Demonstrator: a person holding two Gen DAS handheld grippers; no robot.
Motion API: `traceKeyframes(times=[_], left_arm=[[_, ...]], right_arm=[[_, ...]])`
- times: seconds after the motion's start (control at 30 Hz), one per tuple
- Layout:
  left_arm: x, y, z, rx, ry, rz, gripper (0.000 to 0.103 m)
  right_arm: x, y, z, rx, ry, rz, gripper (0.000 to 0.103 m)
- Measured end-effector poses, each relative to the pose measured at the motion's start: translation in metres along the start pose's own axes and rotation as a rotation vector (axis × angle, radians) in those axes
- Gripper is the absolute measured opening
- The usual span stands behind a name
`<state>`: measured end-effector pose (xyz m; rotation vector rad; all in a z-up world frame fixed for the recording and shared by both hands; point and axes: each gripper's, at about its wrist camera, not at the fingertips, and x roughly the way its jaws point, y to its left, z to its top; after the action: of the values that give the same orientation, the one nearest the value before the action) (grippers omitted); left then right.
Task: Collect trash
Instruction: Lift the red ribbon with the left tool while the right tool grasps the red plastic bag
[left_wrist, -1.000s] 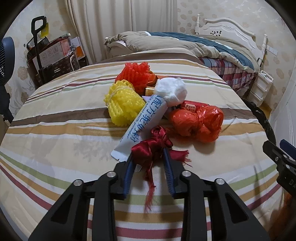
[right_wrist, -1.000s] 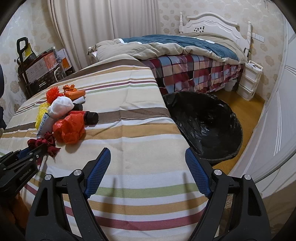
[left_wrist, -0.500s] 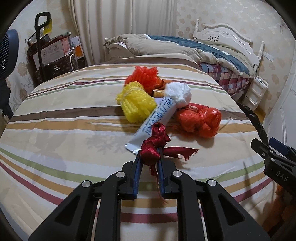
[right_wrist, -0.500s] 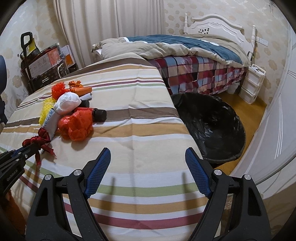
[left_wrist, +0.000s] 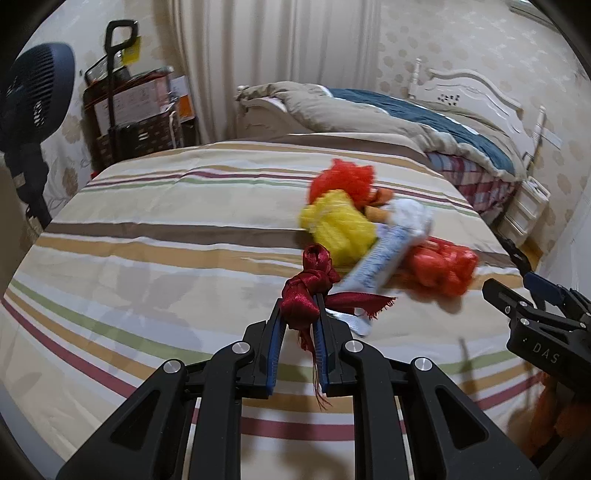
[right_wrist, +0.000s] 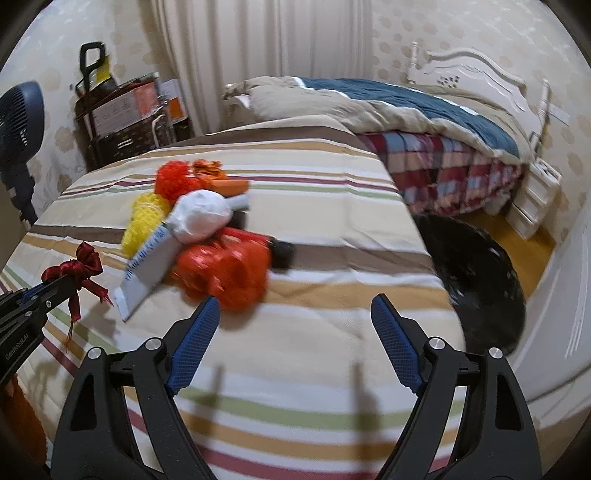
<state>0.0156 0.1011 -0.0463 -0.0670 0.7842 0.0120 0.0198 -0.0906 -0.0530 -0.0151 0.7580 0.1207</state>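
My left gripper (left_wrist: 300, 303) is shut on a dark red ribbon (left_wrist: 306, 284) and holds it just above the striped cloth (left_wrist: 147, 266); its frayed tails hang loose. From the right wrist, the ribbon (right_wrist: 83, 264) shows at the far left. Behind it lies a pile: yellow mesh (left_wrist: 340, 225), orange-red mesh (left_wrist: 341, 181), a white bag (right_wrist: 201, 218), a white-and-blue tube (right_wrist: 147, 266) and an orange plastic bag (right_wrist: 225, 269). My right gripper (right_wrist: 295, 301) hovers wide over bare cloth just right of the orange bag, its jaws opening with nothing between them.
A bin lined with a black bag (right_wrist: 476, 273) stands on the floor off the cloth's right edge. Beyond are a bed (right_wrist: 424, 122) with a plaid sheet, white drawers (right_wrist: 535, 199), a fan (left_wrist: 33, 96) and a loaded cart (left_wrist: 133, 110) at the left.
My left gripper closed on the ribbon and raised it off the cloth. The right gripper swung left, so the pile now lies just ahead of its left finger.
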Motion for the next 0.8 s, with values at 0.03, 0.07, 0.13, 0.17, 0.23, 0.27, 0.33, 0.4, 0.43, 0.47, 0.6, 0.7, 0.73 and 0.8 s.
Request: traceKeyframes(times=[0.03, 0.07, 0.13, 0.17, 0.23, 0.27, 0.33, 0.4, 0.43, 0.47, 0.6, 0.7, 0.73, 0.8], left_arm=[[0.001, 0.005, 0.001, -0.008, 0.001, 0.007, 0.017], [0.003, 0.008, 0.001, -0.012, 0.001, 0.013, 0.017], [0.006, 0.015, 0.002, -0.021, 0.003, 0.027, 0.017], [0.010, 0.020, 0.003, -0.028, 0.006, 0.034, 0.017], [0.013, 0.025, 0.004, -0.038, 0.010, 0.036, 0.017], [0.015, 0.027, 0.005, -0.043, 0.011, 0.038, 0.017], [0.017, 0.031, 0.005, -0.050, 0.015, 0.037, 0.017], [0.019, 0.032, 0.006, -0.057, 0.018, 0.033, 0.017], [0.019, 0.033, 0.005, -0.057, 0.018, 0.032, 0.017], [0.019, 0.033, 0.005, -0.057, 0.018, 0.029, 0.017], [0.018, 0.033, 0.004, -0.056, 0.019, 0.018, 0.017], [0.014, 0.030, 0.004, -0.052, 0.012, 0.007, 0.017], [0.013, 0.030, 0.004, -0.048, 0.008, 0.004, 0.017], [0.007, 0.026, 0.004, -0.041, 0.000, -0.007, 0.017]], right_arm=[[0.003, 0.004, 0.004, -0.003, 0.000, 0.011, 0.085], [0.006, 0.006, 0.007, -0.006, 0.000, 0.016, 0.087], [0.014, 0.013, 0.012, -0.015, 0.006, 0.028, 0.088], [0.018, 0.017, 0.014, -0.023, 0.011, 0.031, 0.088], [0.025, 0.026, 0.018, -0.043, 0.020, 0.033, 0.088], [0.030, 0.031, 0.019, -0.053, 0.026, 0.031, 0.088], [0.037, 0.037, 0.020, -0.070, 0.045, 0.034, 0.088], [0.043, 0.043, 0.018, -0.097, 0.061, 0.018, 0.082], [0.044, 0.044, 0.017, -0.104, 0.065, 0.017, 0.067], [0.045, 0.045, 0.015, -0.108, 0.074, 0.026, 0.065], [0.041, 0.042, 0.013, -0.099, 0.071, 0.046, 0.062], [0.033, 0.038, 0.008, -0.092, 0.070, 0.051, 0.061], [0.032, 0.037, 0.007, -0.090, 0.068, 0.050, 0.061], [0.023, 0.032, 0.005, -0.078, 0.060, 0.052, 0.061]])
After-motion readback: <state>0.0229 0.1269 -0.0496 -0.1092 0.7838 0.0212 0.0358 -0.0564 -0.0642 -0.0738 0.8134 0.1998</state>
